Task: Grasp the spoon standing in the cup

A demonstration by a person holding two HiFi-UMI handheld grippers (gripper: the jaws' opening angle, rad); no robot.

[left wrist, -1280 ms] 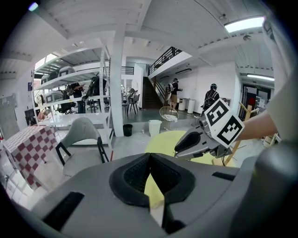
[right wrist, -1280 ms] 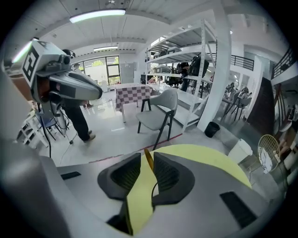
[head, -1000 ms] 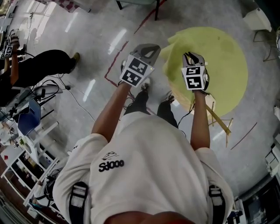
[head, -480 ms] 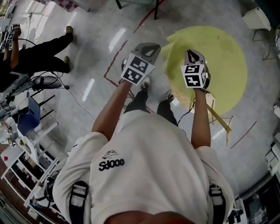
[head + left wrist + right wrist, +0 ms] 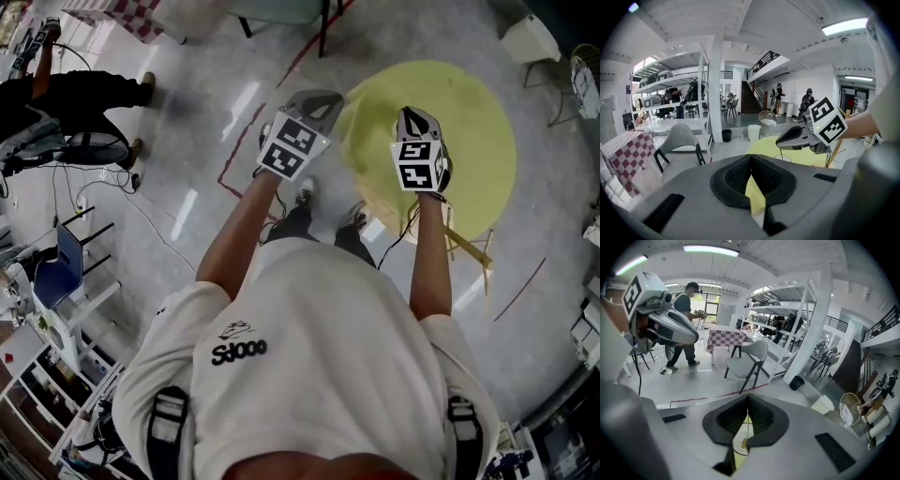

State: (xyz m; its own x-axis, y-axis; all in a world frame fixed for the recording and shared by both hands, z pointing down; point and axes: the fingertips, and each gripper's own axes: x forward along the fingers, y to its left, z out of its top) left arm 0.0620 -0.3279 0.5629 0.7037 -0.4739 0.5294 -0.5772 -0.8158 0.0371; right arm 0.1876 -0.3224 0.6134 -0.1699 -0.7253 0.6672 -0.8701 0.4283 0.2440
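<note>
Head view: round yellow table (image 5: 478,141); left gripper (image 5: 323,99), right gripper (image 5: 411,113) (both closed).

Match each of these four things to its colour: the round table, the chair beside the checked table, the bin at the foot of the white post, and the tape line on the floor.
Things:
1. round table
2. chair
3. bin
4. floor tape

Colours:
a. red
b. black
c. yellow
d. grey

Pairs: 1-c; 2-d; 3-b; 4-a
</note>
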